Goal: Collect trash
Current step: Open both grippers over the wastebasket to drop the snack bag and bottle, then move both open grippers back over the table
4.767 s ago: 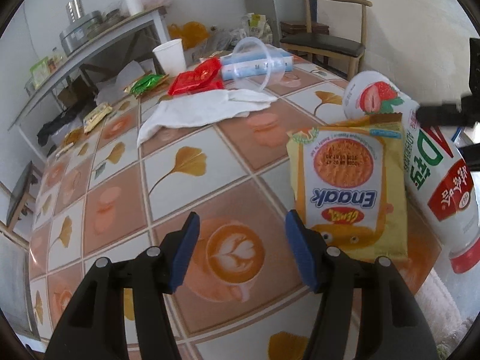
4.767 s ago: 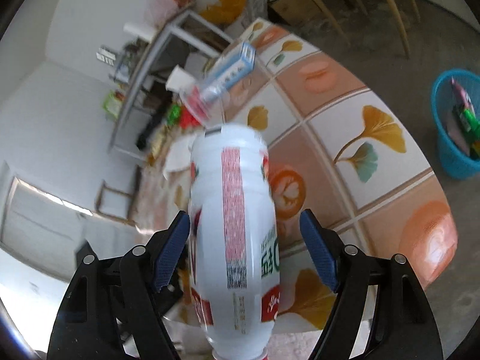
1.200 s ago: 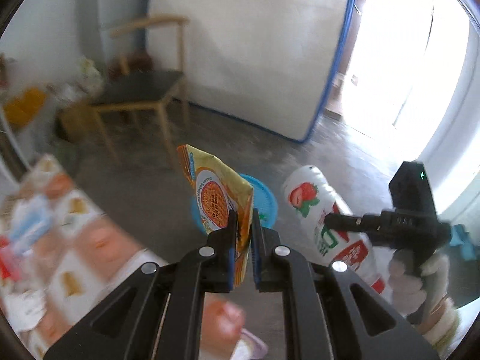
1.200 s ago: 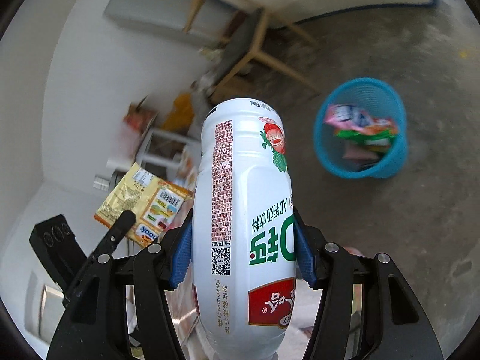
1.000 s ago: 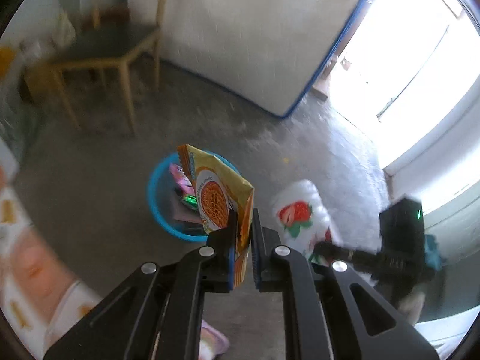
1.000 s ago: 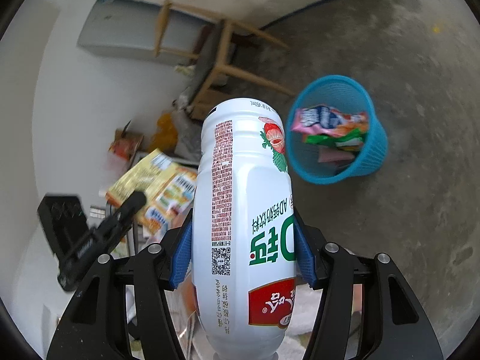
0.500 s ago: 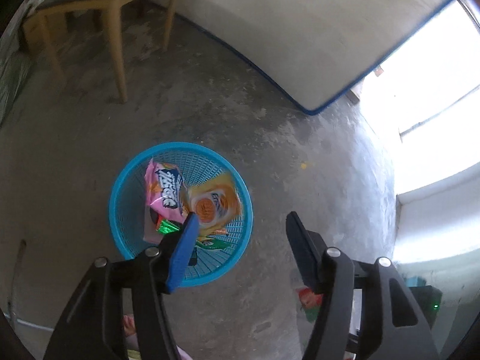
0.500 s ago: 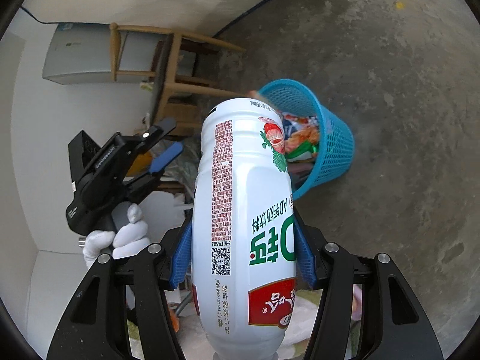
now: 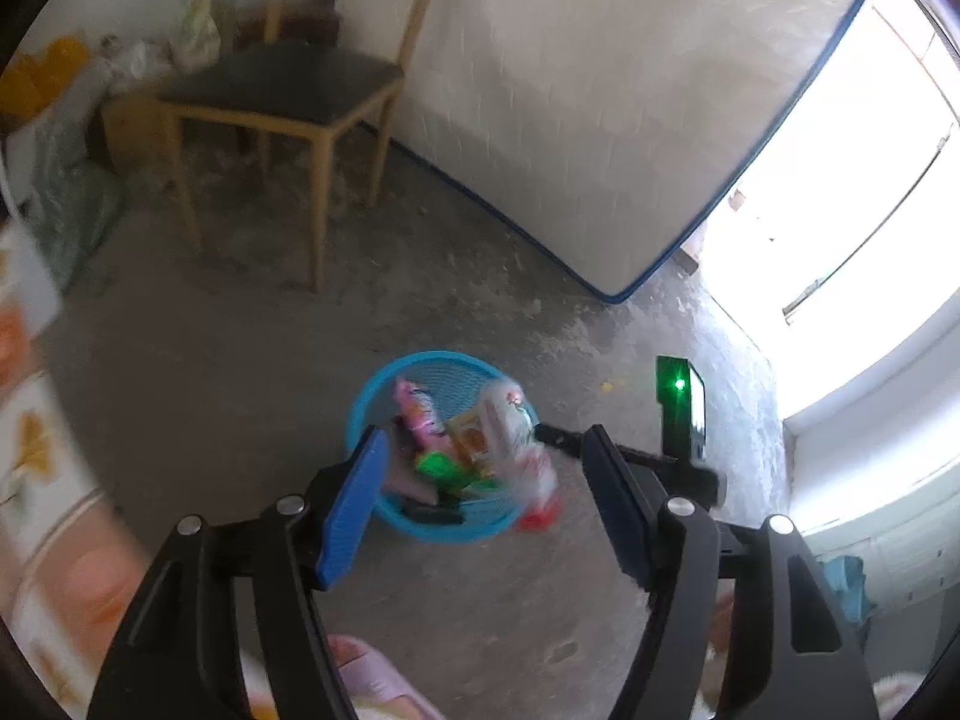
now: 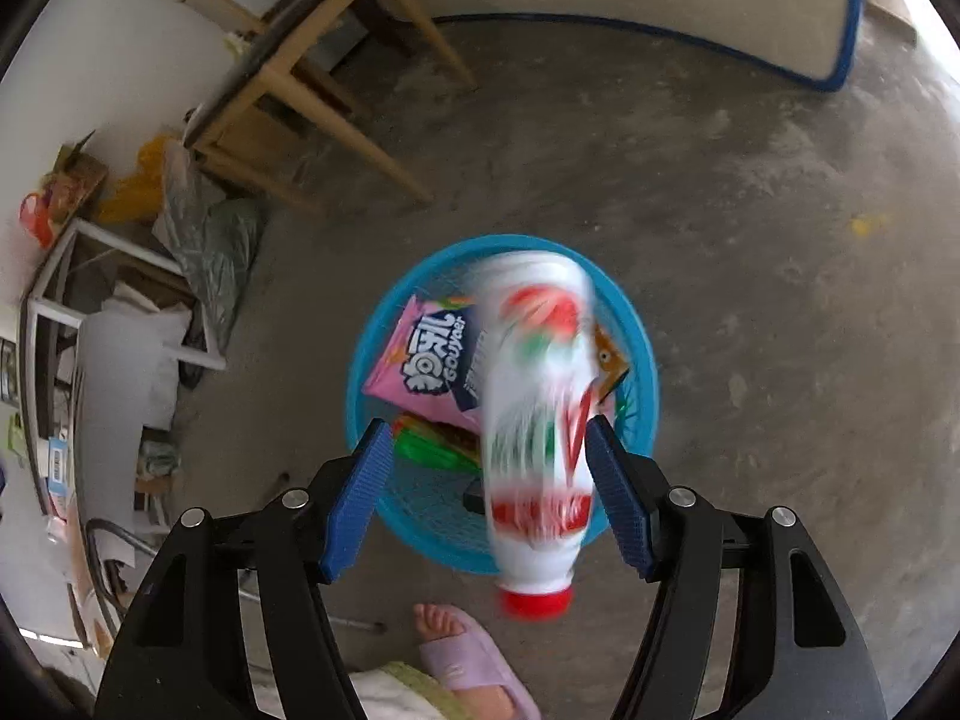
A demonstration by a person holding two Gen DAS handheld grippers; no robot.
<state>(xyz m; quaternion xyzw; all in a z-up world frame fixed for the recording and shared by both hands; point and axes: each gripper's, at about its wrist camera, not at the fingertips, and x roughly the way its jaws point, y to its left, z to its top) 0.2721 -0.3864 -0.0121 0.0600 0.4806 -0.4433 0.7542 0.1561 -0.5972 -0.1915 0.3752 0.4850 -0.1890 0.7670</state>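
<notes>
- Looking down from the left wrist view, the left gripper [image 9: 483,501] has nothing between its pads and its jaws are opening; it hangs over the blue basket [image 9: 384,387] standing on the concrete floor [image 9: 198,372]. A blurred white bottle [image 9: 516,438] with a red cap shows at the basket's right rim, with the right gripper's dark body [image 9: 678,420] just beside it. Snack wrappers [image 9: 420,414] already lie inside the basket. A wooden chair [image 9: 282,84] stands well apart, near the wall.
- Looking from the right wrist view, the right gripper [image 10: 489,483] has its jaws opening too; the bottle [image 10: 537,414] is between the pads, motion-blurred, cap toward the camera, seemingly free of the left pad and close to the right one. It sits over the basket's [image 10: 372,348] near-right rim, above a pink packet [image 10: 426,360]. A foot in a lilac slipper [image 10: 474,660] stands just beside the basket.
- Judging the risk: the bottle is falling near the rim, not the middle, so it could strike the edge, bounce out onto the floor or tip the light basket; its cap end could also land on the foot.
</notes>
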